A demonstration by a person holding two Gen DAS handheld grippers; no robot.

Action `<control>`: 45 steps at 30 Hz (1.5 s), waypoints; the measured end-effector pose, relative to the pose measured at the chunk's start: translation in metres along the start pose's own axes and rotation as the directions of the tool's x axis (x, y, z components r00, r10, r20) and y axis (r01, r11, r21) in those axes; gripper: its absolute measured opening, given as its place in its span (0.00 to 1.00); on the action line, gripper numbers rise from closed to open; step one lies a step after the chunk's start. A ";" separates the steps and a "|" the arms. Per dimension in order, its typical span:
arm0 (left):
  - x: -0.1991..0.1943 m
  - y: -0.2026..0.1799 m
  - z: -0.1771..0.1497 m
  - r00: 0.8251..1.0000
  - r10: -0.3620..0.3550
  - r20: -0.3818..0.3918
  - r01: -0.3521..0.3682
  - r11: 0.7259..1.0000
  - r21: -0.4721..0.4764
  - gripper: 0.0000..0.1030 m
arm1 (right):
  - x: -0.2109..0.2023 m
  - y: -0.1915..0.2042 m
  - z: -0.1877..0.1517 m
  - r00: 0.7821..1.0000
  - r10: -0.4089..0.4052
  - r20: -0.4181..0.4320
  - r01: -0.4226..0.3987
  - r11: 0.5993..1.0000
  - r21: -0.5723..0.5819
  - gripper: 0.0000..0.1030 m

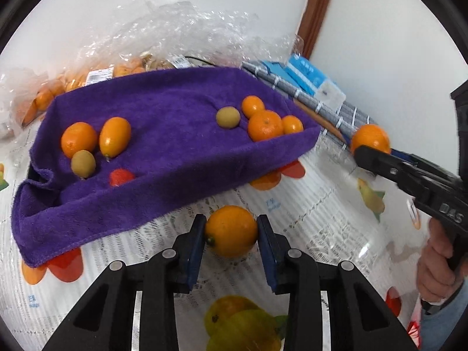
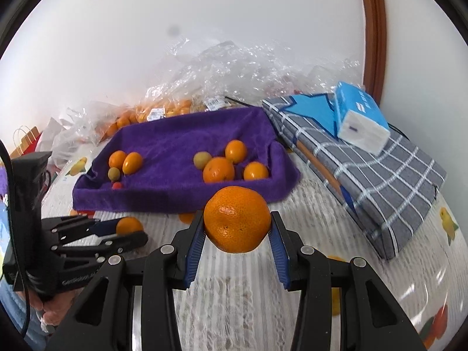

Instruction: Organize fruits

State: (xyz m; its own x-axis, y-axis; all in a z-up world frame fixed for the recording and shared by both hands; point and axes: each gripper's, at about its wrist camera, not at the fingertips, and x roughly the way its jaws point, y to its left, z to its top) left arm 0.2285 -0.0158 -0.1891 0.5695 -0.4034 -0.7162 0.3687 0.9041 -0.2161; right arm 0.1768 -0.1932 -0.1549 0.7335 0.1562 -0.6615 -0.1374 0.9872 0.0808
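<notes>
My left gripper [image 1: 231,234] is shut on a smooth orange kumquat [image 1: 231,231], held above the tablecloth just in front of the purple towel-lined tray [image 1: 163,181]. It also shows in the right wrist view [image 2: 128,229]. My right gripper [image 2: 237,228] is shut on a mandarin [image 2: 237,219], in front of the tray's [image 2: 175,196] near right corner. It also shows in the left wrist view [image 1: 370,147]. On the towel lie two fruit groups: mandarin, kumquat, a green-brown fruit and a small red fruit at left [image 1: 84,146]; a mandarin, kumquats and a green-brown fruit at right [image 1: 263,120].
Crumpled clear plastic bags [image 2: 222,73] with more oranges lie behind the tray by the wall. A grey checked folded cloth [image 2: 380,181] with a blue tissue pack [image 2: 359,120] sits to the right. The table has a fruit-print cover [image 2: 234,307].
</notes>
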 end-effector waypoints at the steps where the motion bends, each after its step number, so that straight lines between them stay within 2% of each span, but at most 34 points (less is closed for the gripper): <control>1: -0.004 0.002 0.002 1.000 -0.001 0.013 0.002 1.000 -0.006 0.32 | 0.002 0.001 0.004 1.000 0.000 0.005 0.000 1.000 -0.005 0.41; 7: -0.041 0.033 0.039 0.991 0.059 0.118 -0.050 0.995 -0.082 0.32 | 0.019 0.000 0.045 0.999 0.005 0.054 -0.003 0.999 -0.040 0.41; 13: -0.050 0.072 0.085 0.959 0.213 0.186 -0.179 0.967 -0.181 0.32 | 0.049 -0.005 0.089 0.997 0.036 0.066 -0.033 0.998 -0.049 0.41; 15: -0.042 0.086 0.095 0.953 0.247 0.175 -0.206 0.953 -0.223 0.32 | 0.063 -0.006 0.102 0.997 0.041 0.059 -0.039 0.998 -0.046 0.41; 19: -0.017 0.109 0.106 0.959 0.247 0.139 -0.199 0.936 -0.289 0.32 | 0.090 -0.005 0.118 0.998 0.044 0.040 -0.042 0.998 -0.048 0.41; 23: 0.009 0.116 0.110 0.959 0.269 0.095 -0.232 0.929 -0.289 0.32 | 0.122 -0.002 0.121 0.999 0.042 -0.003 -0.042 0.998 -0.055 0.41; 30: 0.041 0.119 0.106 0.968 0.251 0.010 -0.237 0.925 -0.297 0.32 | 0.163 -0.004 0.113 0.996 0.024 -0.089 -0.028 0.999 -0.043 0.41; 34: 0.049 0.117 0.104 0.961 0.277 -0.013 -0.271 0.925 -0.266 0.32 | 0.172 -0.003 0.109 0.994 0.015 -0.111 -0.020 0.999 -0.040 0.41; 40: 0.050 0.115 0.104 0.965 0.263 -0.013 -0.257 0.930 -0.264 0.33 | 0.173 -0.003 0.103 0.994 0.005 -0.105 -0.008 1.000 -0.028 0.42; 45: 0.044 0.109 0.107 0.953 0.301 -0.015 -0.296 0.926 -0.234 0.41 | 0.159 0.001 0.104 0.998 -0.011 -0.067 0.008 0.999 -0.049 0.46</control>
State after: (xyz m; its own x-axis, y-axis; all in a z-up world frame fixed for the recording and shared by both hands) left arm 0.3722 0.0496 -0.1730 0.6427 -0.1104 -0.7581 0.0007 0.9896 -0.1435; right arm 0.3623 -0.1641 -0.1822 0.6884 0.1426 -0.7112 -0.1637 0.9857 0.0392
